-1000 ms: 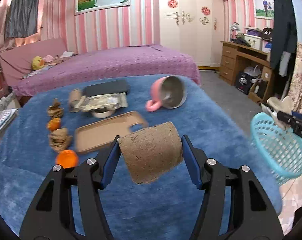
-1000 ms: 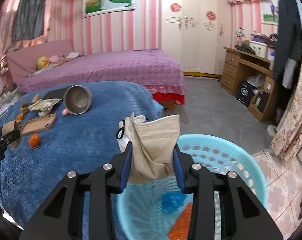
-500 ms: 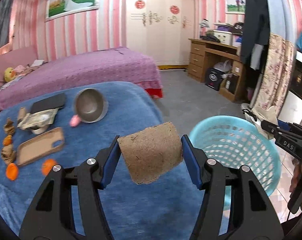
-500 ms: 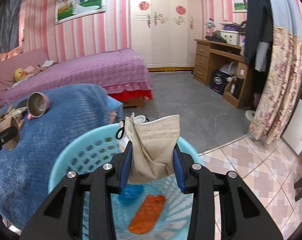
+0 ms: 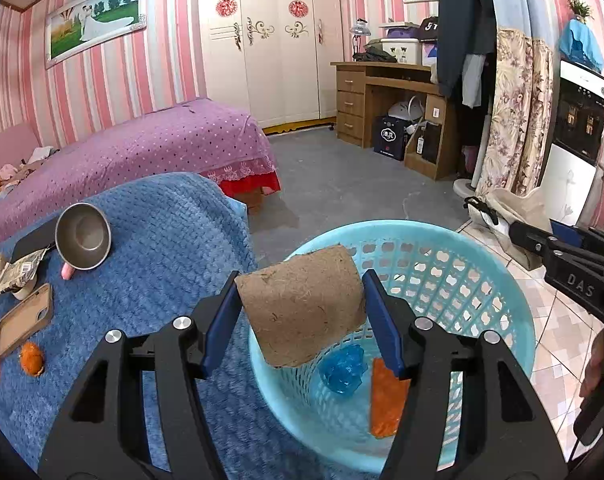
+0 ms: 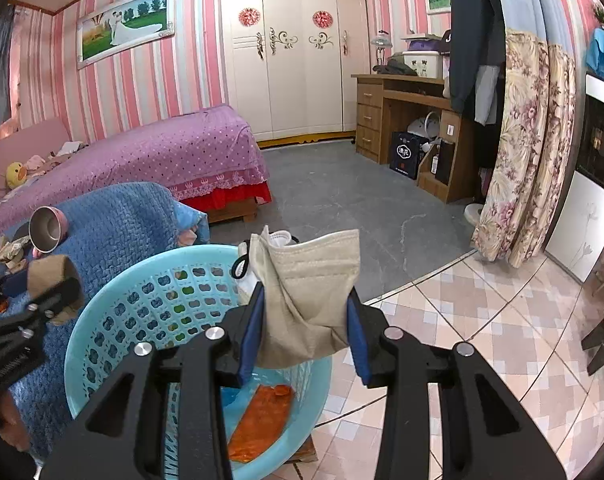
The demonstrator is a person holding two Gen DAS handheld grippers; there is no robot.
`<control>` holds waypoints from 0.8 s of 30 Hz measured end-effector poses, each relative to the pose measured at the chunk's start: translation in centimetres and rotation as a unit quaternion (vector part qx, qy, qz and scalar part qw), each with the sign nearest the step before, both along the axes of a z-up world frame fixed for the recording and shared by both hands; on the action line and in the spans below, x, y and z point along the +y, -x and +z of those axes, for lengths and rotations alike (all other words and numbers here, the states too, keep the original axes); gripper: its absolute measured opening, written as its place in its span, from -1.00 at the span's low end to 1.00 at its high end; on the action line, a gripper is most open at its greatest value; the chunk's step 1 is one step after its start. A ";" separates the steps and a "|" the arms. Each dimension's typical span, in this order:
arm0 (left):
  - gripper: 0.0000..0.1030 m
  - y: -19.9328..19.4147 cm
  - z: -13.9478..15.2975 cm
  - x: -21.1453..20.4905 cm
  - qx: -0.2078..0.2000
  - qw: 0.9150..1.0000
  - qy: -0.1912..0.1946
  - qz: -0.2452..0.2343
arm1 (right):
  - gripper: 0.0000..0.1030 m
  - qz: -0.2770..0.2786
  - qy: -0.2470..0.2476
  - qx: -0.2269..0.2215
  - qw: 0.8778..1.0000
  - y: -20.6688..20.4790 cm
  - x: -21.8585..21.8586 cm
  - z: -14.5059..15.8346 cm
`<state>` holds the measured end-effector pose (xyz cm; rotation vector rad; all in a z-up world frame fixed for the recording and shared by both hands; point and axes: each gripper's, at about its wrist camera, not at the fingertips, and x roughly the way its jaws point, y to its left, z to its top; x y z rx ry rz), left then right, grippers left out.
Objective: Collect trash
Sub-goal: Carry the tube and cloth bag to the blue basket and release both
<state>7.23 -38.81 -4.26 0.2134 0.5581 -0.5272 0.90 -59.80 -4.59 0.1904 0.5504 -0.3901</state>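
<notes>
My left gripper (image 5: 302,320) is shut on a brown cardboard tube (image 5: 302,304) and holds it above the near rim of a light blue plastic basket (image 5: 481,264). My right gripper (image 6: 305,332) is shut on a beige face mask (image 6: 309,292) over the basket's right rim (image 6: 102,320). An orange wrapper (image 5: 385,400) and a crumpled blue wrapper (image 5: 343,368) lie in the basket. The left gripper with the tube shows at the left of the right wrist view (image 6: 50,284). The right gripper shows at the right edge of the left wrist view (image 5: 557,252).
The blue blanket-covered table (image 5: 174,248) holds a tipped pink metal cup (image 5: 82,238), a phone case (image 5: 22,320), orange peels (image 5: 32,358) and a wrapper (image 5: 18,270). A purple bed (image 5: 142,148), a wooden desk (image 5: 385,96) and tiled floor (image 6: 481,300) surround it.
Both grippers have swung right, from over the table to the basket. The left gripper now holds the tube over the basket's rim. The right gripper has shifted further to the basket's right side.
</notes>
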 end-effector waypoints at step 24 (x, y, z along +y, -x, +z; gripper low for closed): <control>0.89 -3.2 0.4 6.8 -0.009 0.994 -0.006 0.107 | -0.21 0.028 -0.001 0.011 1.000 -2.0 2.3 -0.9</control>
